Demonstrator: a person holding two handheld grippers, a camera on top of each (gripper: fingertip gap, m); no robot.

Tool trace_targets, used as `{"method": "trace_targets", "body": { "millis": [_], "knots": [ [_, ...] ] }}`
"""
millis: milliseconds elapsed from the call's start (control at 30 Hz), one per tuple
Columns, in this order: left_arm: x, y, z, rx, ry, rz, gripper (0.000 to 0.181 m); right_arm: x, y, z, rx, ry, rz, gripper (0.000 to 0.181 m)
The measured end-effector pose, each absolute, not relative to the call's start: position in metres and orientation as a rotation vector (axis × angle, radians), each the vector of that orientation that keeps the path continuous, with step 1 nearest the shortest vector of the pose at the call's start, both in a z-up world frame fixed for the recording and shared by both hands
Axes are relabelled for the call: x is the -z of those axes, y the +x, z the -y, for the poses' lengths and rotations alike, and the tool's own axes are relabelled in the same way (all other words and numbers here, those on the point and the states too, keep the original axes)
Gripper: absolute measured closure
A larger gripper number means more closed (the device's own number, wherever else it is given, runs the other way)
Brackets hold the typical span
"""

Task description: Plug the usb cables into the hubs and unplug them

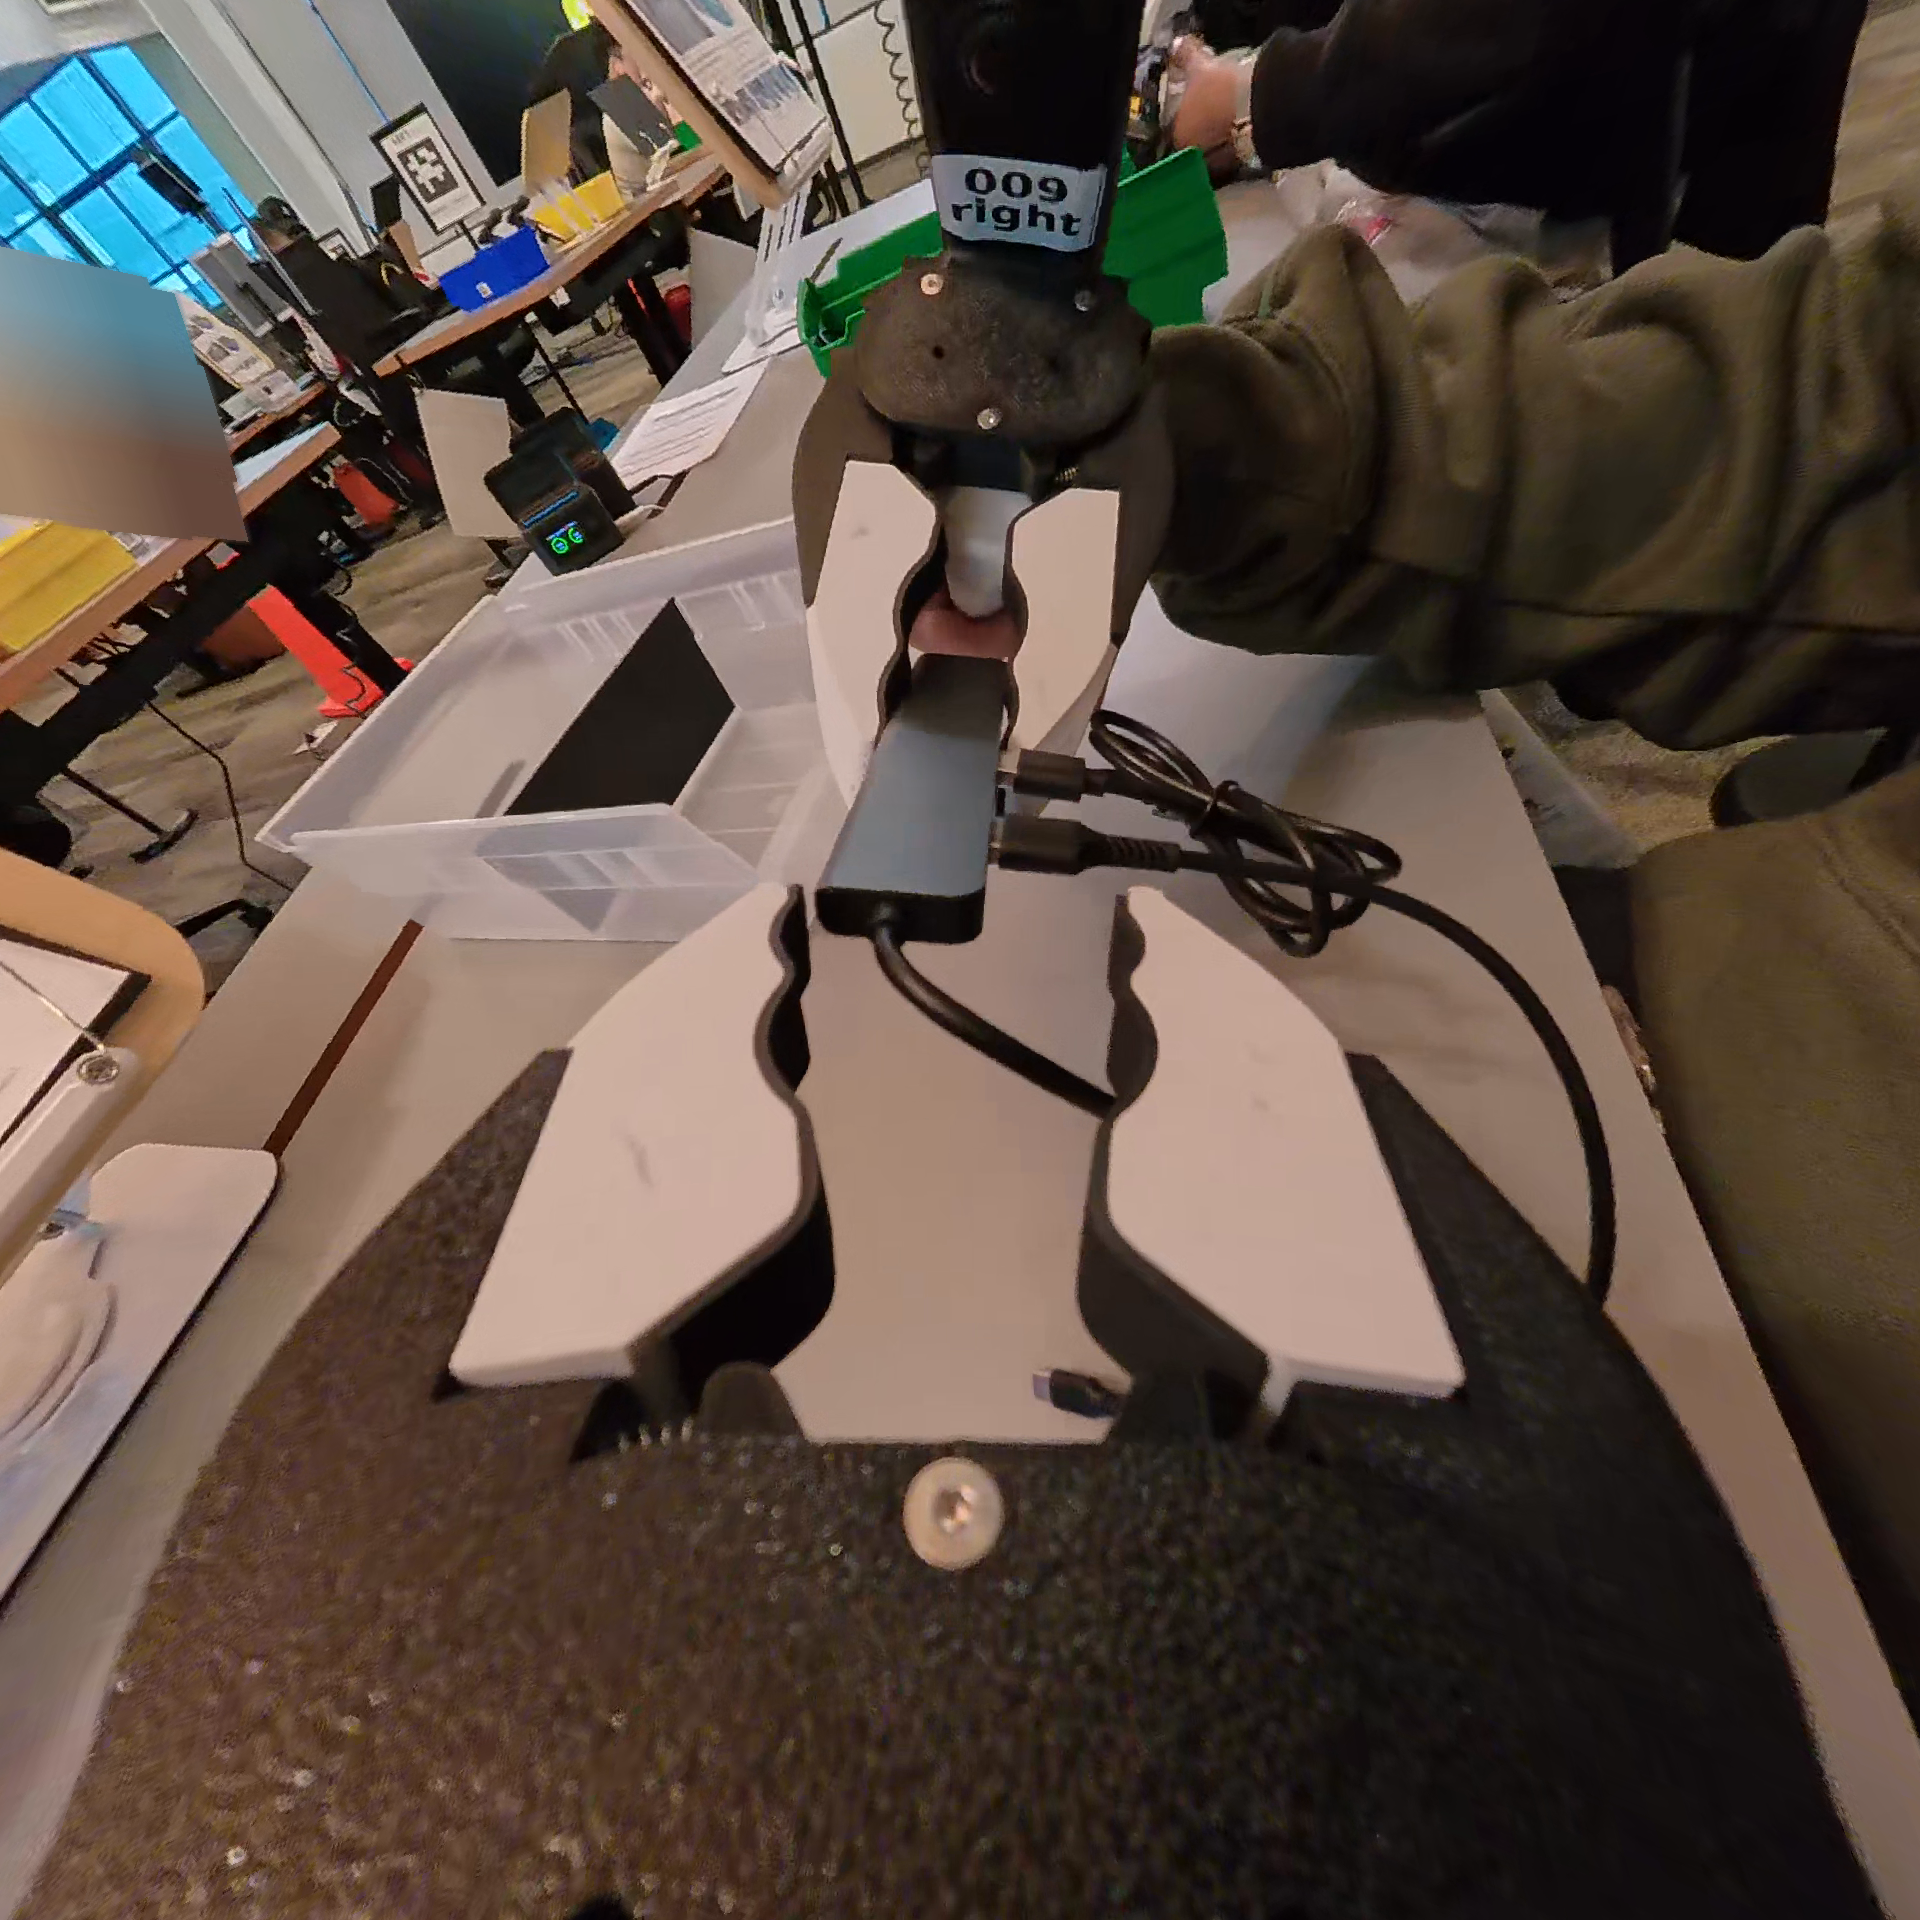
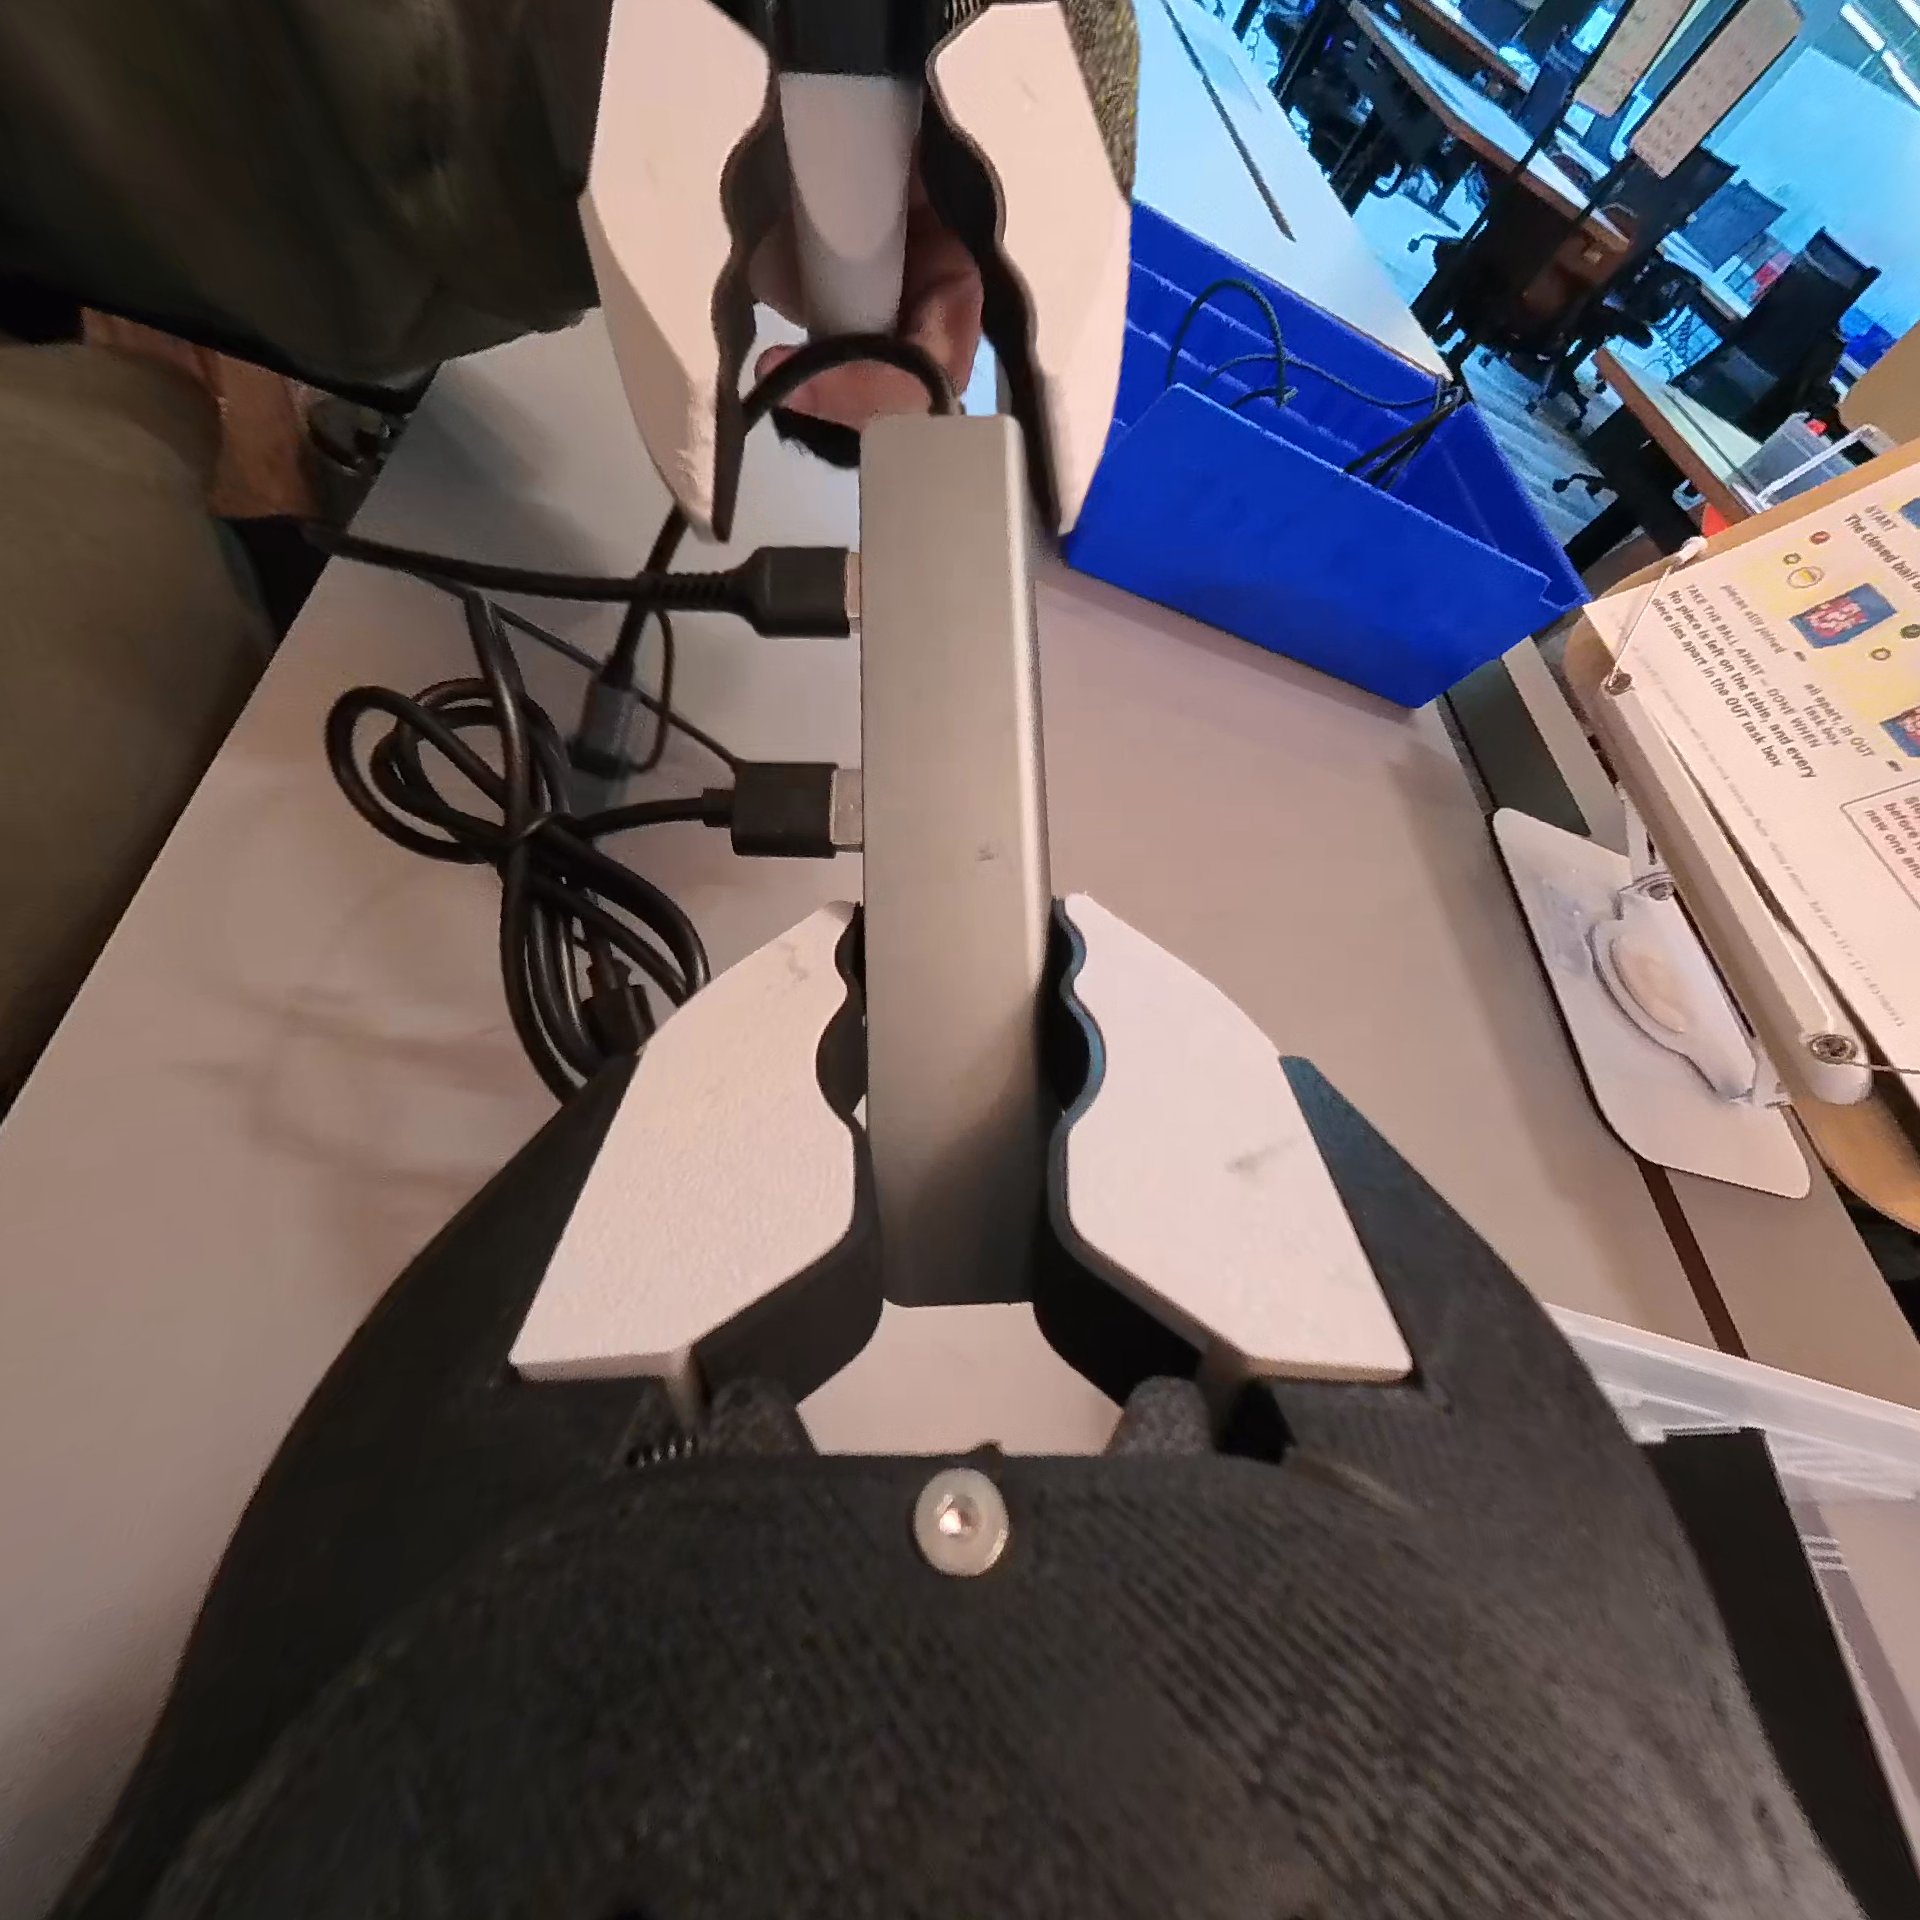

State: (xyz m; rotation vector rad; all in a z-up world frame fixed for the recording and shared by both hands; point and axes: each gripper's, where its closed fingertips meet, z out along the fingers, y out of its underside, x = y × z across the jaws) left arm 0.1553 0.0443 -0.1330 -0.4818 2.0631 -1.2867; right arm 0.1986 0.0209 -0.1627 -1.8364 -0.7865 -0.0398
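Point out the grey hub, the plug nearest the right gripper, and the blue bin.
grey hub (image 2: 951,831): right wrist view, middle of its flat top face.
nearer plug (image 2: 784,824): right wrist view, its black housing at the hub's side.
blue bin (image 2: 1278,540): right wrist view, its near outer wall.

Labelled tool (image 1: 954,665); printed sheet (image 2: 1766,665), perhaps instructions.

Grey slim USB hub (image 2: 951,831), elongated, lifted above the table (image 2: 1247,831). Two black USB plugs seated in one long side: braided-cable plug (image 2: 800,592) nr far end, plain plug (image 2: 790,810) nr middle. Cable coil (image 2: 520,831) on tabletop beside it; hub's own black lead (image 1: 987,1023) exits end.
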Motion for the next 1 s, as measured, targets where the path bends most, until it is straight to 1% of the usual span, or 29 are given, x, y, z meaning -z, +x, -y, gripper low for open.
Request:
{"method": "trace_targets", "body": {
  "millis": [267, 300, 367, 467, 567, 800, 1000],
  "knots": [
    [0.132, 0.158, -0.043, 1.243, -0.518, -2.070, 0.131, 0.173, 0.199, -0.020, 0.035, -1.884, 0.809, 0.150],
    [0.137, 0.158, -0.043, 1.192, -0.524, -2.100, 0.136, 0.172, 0.198, -0.020, 0.029, -1.880, 0.808, 0.150],
    [0.144, 0.161, -0.043, 1.125, -0.512, -2.116, 0.137, 0.171, 0.199, -0.019, 0.027, -1.873, 0.810, 0.150],
    [0.139, 0.162, -0.042, 1.193, -0.517, -2.051, 0.142, 0.167, 0.198, -0.017, 0.003, -1.846, 0.798, 0.150],
    [0.138, 0.165, -0.044, 1.197, -0.521, -2.012, 0.151, 0.167, 0.197, -0.016, -0.004, -1.844, 0.804, 0.150],
    [0.147, 0.163, -0.045, 1.187, -0.488, -1.988, 0.151, 0.173, 0.195, -0.017, -0.021, -1.840, 0.831, 0.150],
    [0.151, 0.155, -0.042, 1.281, -0.508, -1.981, 0.151, 0.175, 0.188, -0.016, -0.055, -1.827, 0.862, 0.150]
  ]
}}
